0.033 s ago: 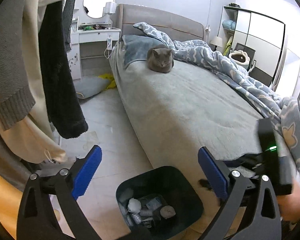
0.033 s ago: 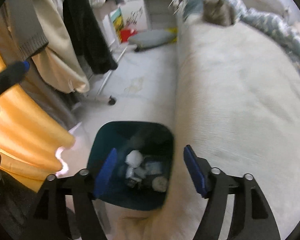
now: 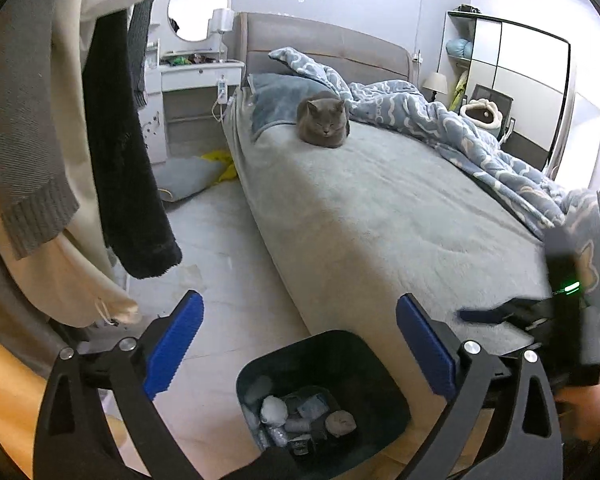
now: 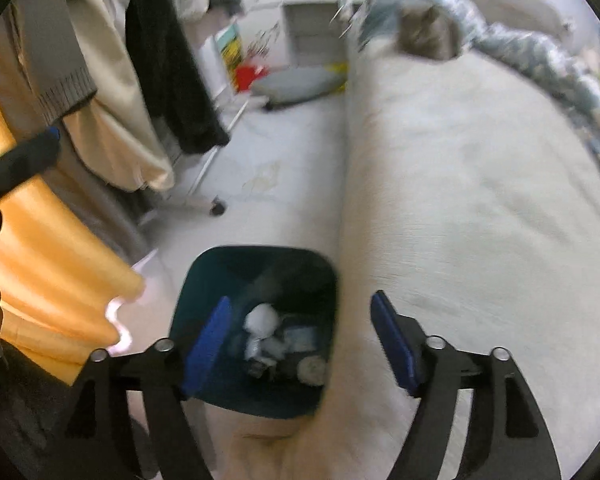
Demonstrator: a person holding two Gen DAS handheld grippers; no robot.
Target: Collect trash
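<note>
A dark teal trash bin [image 3: 384,408] stands on the floor against the foot corner of the bed, with several crumpled tissues and wrappers [image 3: 274,410] inside. It also shows in the right wrist view [image 4: 204,280], blurred, with the trash [image 4: 262,320] in it. My left gripper [image 3: 300,344] is open and empty above the bin. My right gripper [image 4: 300,344] is open and empty above the bin's right side and the bed edge. The right gripper also shows in the left wrist view [image 3: 512,314] at the right.
A grey bed [image 3: 380,208] fills the middle and right, with a grey cat [image 3: 322,124] and a blue duvet [image 3: 480,140] on it. Clothes [image 3: 60,140] hang on a wheeled rack at the left. A cushion [image 3: 184,178] lies on the floor by a white dresser [image 3: 192,96].
</note>
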